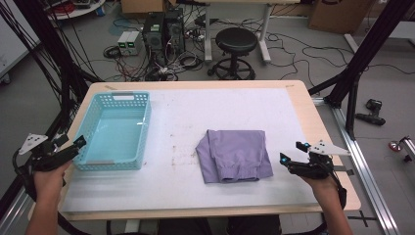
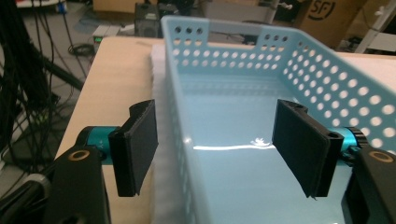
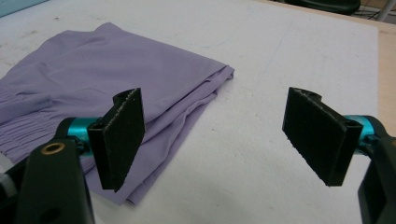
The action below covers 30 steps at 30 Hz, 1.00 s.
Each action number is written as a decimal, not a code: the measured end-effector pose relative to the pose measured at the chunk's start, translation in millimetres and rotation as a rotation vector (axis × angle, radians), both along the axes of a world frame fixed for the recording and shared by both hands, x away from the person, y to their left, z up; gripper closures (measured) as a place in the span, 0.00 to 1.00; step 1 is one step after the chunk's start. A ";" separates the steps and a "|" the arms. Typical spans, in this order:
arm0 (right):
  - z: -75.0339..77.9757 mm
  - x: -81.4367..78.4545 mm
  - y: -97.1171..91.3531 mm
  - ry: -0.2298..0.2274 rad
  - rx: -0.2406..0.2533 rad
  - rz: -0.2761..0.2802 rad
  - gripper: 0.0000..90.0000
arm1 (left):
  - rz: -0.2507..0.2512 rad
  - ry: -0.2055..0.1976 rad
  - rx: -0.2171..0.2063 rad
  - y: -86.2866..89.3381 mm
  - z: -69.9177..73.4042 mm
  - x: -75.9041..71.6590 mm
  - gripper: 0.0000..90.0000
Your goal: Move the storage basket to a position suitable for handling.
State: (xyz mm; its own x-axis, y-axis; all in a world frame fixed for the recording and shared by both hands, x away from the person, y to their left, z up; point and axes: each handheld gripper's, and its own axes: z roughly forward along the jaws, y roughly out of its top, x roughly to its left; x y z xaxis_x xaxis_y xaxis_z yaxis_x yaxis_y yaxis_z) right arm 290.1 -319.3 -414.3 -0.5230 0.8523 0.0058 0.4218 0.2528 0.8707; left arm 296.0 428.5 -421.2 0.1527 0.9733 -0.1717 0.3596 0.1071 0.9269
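Note:
A light blue perforated basket (image 1: 91, 115) stands on the left of the white mat, with nothing inside it. A folded purple garment (image 1: 235, 154) lies right of the mat's centre. My left gripper (image 1: 73, 145) sits at the basket's near left corner. In the left gripper view my left gripper (image 2: 217, 149) is open, its jaws astride the basket's (image 2: 327, 88) left wall without pressing it. My right gripper (image 1: 292, 154) hovers just right of the garment. The right gripper view shows my right gripper (image 3: 215, 140) open over bare mat, the garment (image 3: 93, 79) beside its left jaw.
The white mat (image 1: 195, 191) covers a wooden table (image 1: 337, 196). Beyond the far edge stand a black stool (image 1: 236, 41), computer towers (image 1: 164, 29) and tangled cables on the floor. Black frame poles (image 1: 364, 54) flank both sides.

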 end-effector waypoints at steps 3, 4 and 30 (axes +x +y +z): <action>-0.5 0.2 2.4 0.004 -0.007 0.006 0.24 | -0.002 0.027 -0.036 2.8 -6.9 0.4 0.39; -0.3 0.2 2.8 0.002 -0.009 0.007 0.24 | -0.004 0.023 -0.053 3.4 -7.7 0.4 0.40; 2.5 -1.9 -0.8 -0.002 0.002 0.002 0.26 | -0.058 0.029 0.046 -26.7 1.3 3.4 0.89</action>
State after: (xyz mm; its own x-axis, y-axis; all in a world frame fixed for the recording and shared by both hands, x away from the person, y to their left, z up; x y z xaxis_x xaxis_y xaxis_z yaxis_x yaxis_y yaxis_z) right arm 288.2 -320.1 -411.8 -0.5243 0.8515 0.0063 0.4195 0.2519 0.8721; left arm 299.4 401.8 -419.9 0.2046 0.9698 -0.1325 0.3911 0.0431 0.9193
